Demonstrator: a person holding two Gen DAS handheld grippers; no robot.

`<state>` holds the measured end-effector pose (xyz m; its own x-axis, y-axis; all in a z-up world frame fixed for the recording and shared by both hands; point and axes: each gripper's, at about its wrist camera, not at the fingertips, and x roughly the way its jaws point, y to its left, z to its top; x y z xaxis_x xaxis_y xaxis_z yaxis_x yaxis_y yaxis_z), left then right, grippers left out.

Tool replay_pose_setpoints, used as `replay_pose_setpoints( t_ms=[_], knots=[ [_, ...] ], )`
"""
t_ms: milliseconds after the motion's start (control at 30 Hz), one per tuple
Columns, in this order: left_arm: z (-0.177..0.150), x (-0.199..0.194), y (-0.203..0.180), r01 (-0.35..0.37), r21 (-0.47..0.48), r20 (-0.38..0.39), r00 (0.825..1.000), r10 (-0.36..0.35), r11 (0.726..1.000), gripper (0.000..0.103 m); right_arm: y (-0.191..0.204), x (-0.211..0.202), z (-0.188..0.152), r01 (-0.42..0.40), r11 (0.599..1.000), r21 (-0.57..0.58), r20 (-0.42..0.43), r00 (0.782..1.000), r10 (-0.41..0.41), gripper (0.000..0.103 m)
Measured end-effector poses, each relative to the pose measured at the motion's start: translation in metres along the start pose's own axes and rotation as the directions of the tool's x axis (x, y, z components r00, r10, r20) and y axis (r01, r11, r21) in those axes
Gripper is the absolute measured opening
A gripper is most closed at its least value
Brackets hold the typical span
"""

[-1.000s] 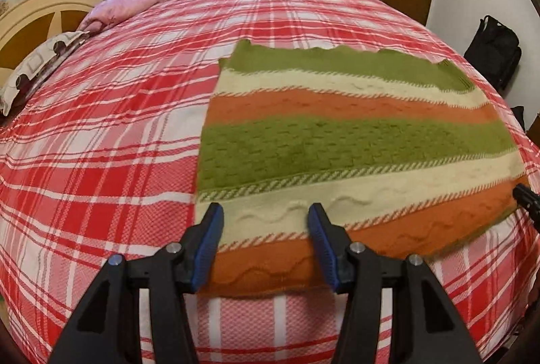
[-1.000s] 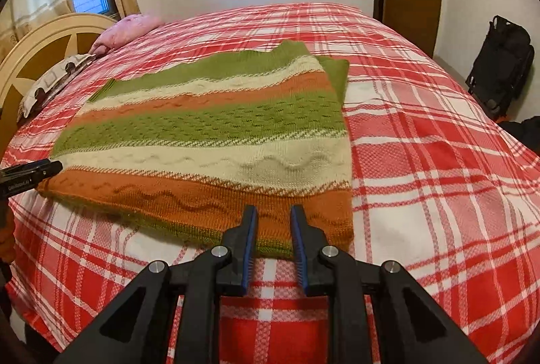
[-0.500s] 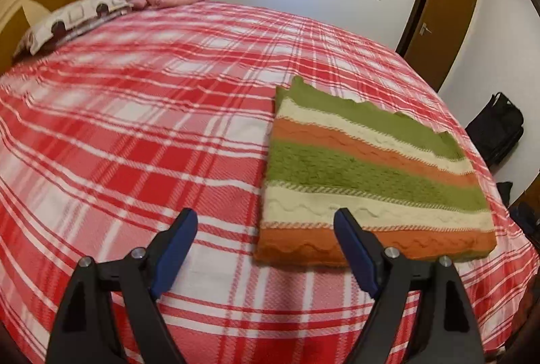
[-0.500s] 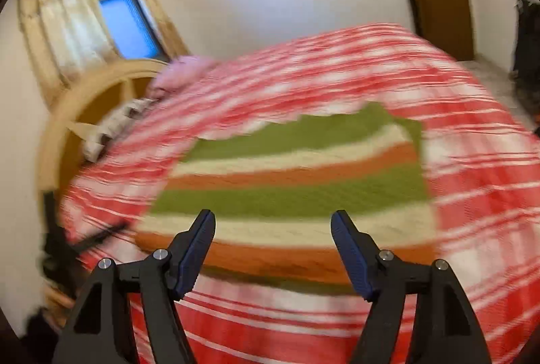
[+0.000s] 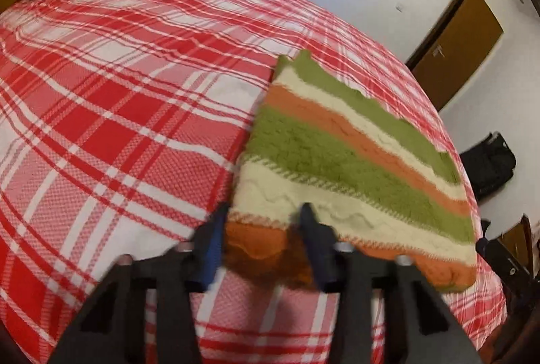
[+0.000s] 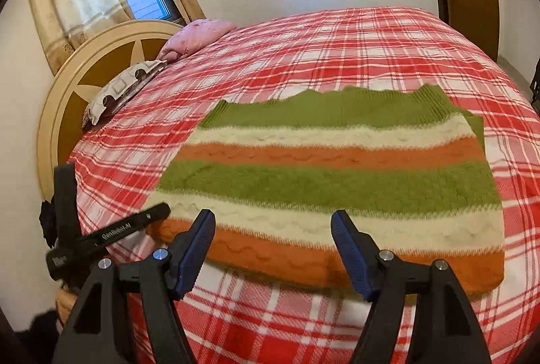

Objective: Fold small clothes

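A folded knit garment with green, cream and orange stripes (image 5: 351,161) lies flat on the red plaid bed; it also shows in the right wrist view (image 6: 330,185). My left gripper (image 5: 260,242) is open, its jaws on either side of the garment's near left orange corner. My right gripper (image 6: 273,249) is wide open and empty, just above the near orange edge. The left gripper's body (image 6: 111,235) shows at the garment's left corner in the right wrist view.
The red plaid bedspread (image 5: 118,114) covers the bed. A pink pillow (image 6: 195,36) and a patterned pillow (image 6: 125,87) lie by the round headboard (image 6: 87,67). A brown door (image 5: 455,43) and a black bag (image 5: 489,165) are to the right.
The left gripper moved in to the garment's left corner and its jaws narrowed around it. The right gripper dropped closer to the near edge, still wide open.
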<state>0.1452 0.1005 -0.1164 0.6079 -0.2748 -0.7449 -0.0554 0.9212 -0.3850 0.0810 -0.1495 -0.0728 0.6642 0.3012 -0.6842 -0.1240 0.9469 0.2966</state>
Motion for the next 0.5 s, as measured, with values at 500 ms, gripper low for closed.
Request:
replay_pose_setpoints(
  t_ms=[500],
  knots=[
    [-0.006, -0.024, -0.005, 0.074, 0.013, 0.125, 0.989, -0.075, 0.997, 0.014, 0.117, 0.177, 0.097, -0.092, 0.984, -0.152, -0.212, 0.975, 0.058, 0.072]
  ],
)
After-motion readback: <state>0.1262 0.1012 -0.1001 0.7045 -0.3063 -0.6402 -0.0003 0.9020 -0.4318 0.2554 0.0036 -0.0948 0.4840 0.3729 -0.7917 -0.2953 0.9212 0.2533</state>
